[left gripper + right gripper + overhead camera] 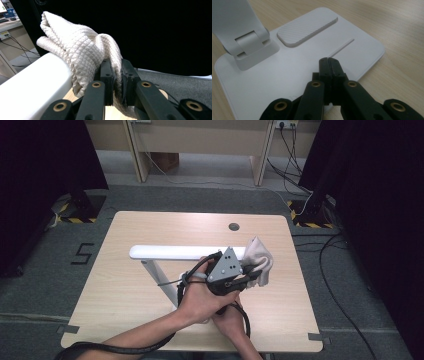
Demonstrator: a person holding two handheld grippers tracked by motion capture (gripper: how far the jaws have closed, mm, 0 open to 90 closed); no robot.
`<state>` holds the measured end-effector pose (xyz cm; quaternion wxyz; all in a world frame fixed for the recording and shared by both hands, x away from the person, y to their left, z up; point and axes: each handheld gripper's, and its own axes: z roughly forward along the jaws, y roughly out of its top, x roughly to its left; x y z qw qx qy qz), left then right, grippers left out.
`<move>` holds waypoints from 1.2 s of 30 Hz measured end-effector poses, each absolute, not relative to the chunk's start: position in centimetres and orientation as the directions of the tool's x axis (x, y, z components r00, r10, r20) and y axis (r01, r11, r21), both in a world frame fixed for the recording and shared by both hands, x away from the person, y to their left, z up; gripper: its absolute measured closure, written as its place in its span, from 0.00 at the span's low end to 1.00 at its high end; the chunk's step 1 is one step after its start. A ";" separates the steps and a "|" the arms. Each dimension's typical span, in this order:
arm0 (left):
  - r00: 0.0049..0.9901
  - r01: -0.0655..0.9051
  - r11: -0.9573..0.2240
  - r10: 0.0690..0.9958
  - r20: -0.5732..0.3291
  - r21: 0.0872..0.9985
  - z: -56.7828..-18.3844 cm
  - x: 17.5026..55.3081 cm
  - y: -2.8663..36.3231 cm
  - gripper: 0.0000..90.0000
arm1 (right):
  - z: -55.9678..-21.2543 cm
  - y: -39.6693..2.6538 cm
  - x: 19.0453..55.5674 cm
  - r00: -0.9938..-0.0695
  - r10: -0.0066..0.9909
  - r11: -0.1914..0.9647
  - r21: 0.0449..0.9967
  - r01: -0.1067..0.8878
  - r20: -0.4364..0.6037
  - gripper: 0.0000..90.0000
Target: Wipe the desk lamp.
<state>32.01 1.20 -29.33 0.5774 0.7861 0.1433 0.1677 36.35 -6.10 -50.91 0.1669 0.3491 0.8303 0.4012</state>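
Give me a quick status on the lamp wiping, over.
Left hand-held gripper shut on cream quilted cloth, cloth draped at end of white lamp bar. Right hand-held gripper shut, empty, over white lamp base. No obstruction seen.

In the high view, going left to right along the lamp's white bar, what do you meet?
The free end of the white lamp bar → the grey three-cornered plate on the left hand-held gripper → the cream cloth draped over the bar's right end, pinched in that gripper's jaws.
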 end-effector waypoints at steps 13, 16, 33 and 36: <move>0.888 0.058 -0.294 0.451 0.085 0.954 -30.0 32.3 2.0 0.91 | -50.9 -6.1 36.3 -0.700 0.714 0.437 0.783 0.443 -0.002 1.00; 0.882 0.066 -0.295 0.463 0.082 0.953 -30.1 32.4 2.3 0.91 | -50.9 -6.1 36.3 -0.702 0.712 0.440 0.782 0.441 -0.004 1.00; 0.870 0.077 -0.304 0.486 0.085 0.950 -30.7 32.5 2.5 0.92 | -50.9 -6.0 36.2 -0.705 0.709 0.452 0.782 0.429 -0.024 1.00; 0.870 0.069 -0.316 0.483 0.098 0.946 -30.8 32.6 2.2 0.91 | -50.9 -6.0 36.2 -0.705 0.709 0.453 0.781 0.430 -0.023 1.00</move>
